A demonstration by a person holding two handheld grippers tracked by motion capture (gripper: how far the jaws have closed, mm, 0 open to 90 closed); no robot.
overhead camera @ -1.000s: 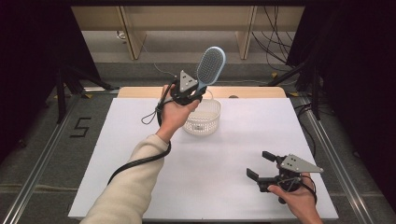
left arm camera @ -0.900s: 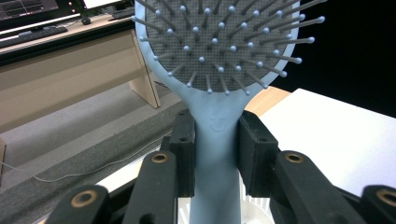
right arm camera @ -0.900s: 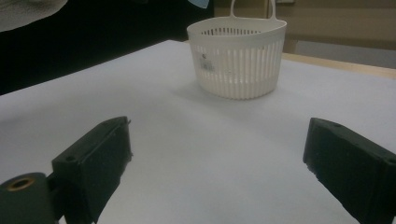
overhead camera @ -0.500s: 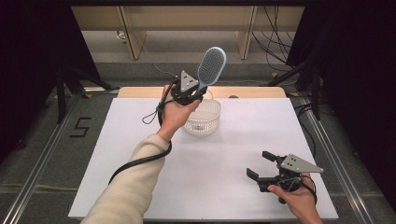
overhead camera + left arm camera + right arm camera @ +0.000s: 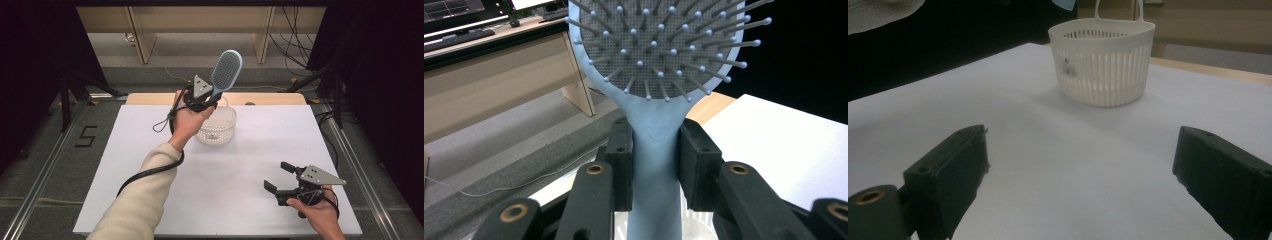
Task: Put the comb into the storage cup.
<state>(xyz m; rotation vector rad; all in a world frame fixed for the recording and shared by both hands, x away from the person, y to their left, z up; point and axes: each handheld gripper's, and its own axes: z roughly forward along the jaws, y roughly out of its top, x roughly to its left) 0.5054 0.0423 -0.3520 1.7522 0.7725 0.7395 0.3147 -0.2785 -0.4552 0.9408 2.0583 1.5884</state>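
The light blue plastic paddle hairbrush (image 5: 226,70) looks light and stiff, so I judge that it needs only a modest grip. Its handle is smooth and a little rounded, which can let it turn or slide between flat pads. The best place to hold it is the narrow handle just below the head, and this is where the left gripper (image 5: 655,167) has it: the two black jaws press on both sides of the handle, pinching it firmly. The bristles are thin pins with small ball tips; I think they bend easily, so it is better not to squeeze the head or push it hard against something.

The brush has an oval head with a grey perforated cushion, from which many pale pins stand out. The handle widens smoothly into the head, and a small embossed mark sits on its neck.

In the high view the brush is in the air, held up and tilted, above the far rim of the small white plastic basket with slotted walls (image 5: 216,126). This basket stands on the white tabletop (image 5: 260,150) near the middle of its far edge. The right gripper (image 5: 284,180) rests near the near right corner of the tabletop, its jaws spread wide with nothing between them.
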